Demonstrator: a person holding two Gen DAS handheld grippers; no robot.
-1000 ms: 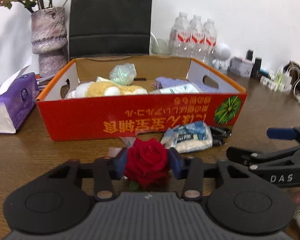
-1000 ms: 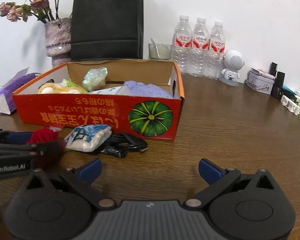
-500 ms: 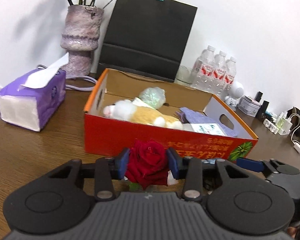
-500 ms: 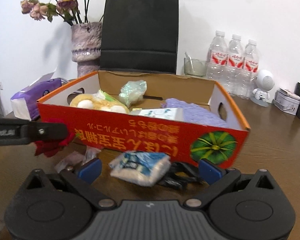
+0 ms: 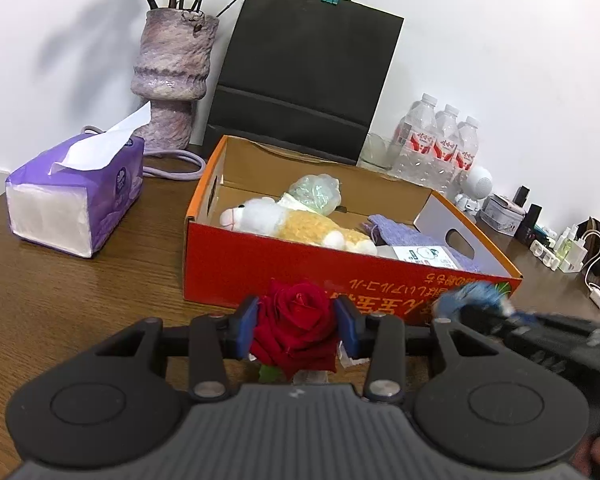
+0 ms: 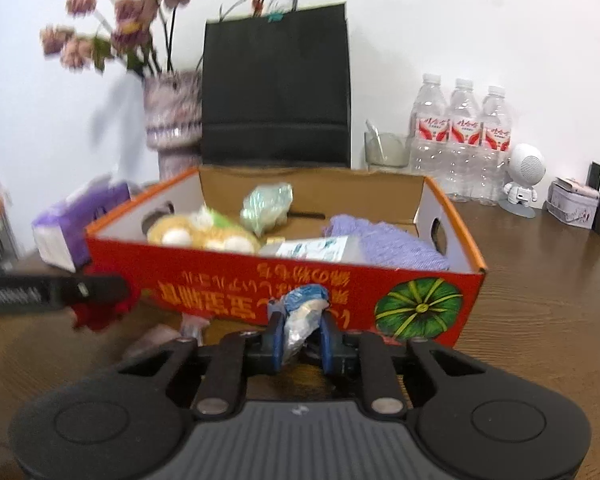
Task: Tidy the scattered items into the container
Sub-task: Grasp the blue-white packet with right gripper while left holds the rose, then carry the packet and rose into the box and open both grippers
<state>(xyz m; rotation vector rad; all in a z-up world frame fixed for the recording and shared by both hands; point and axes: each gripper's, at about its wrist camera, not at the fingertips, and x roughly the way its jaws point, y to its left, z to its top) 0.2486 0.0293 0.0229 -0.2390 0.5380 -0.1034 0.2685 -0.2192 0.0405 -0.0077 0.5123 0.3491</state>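
While both claws are loaded, each grip suits a soft thing. Nearest, the left gripper (image 5: 296, 326) is closed on a red rose (image 5: 296, 322), pads pressing the bloom from either side; petals would likely bruise, so a light squeeze seems wise. The right gripper (image 6: 299, 336) is pinched on a small plastic packet (image 6: 302, 314), blue-and-white, crinkly, probably light and slippery, taken at its middle. Both are held just short of the red cardboard box (image 5: 260, 276), whose near wall must be cleared. Inside it lie a plush toy (image 5: 296, 226), a purple cloth (image 6: 384, 242) and a wrapped bundle (image 5: 316, 192). The wooden table (image 5: 60, 280) carries a tissue box (image 5: 76, 196), vase (image 5: 172, 76), black bag (image 5: 300, 80) and water bottles (image 6: 462, 136) against a white wall.
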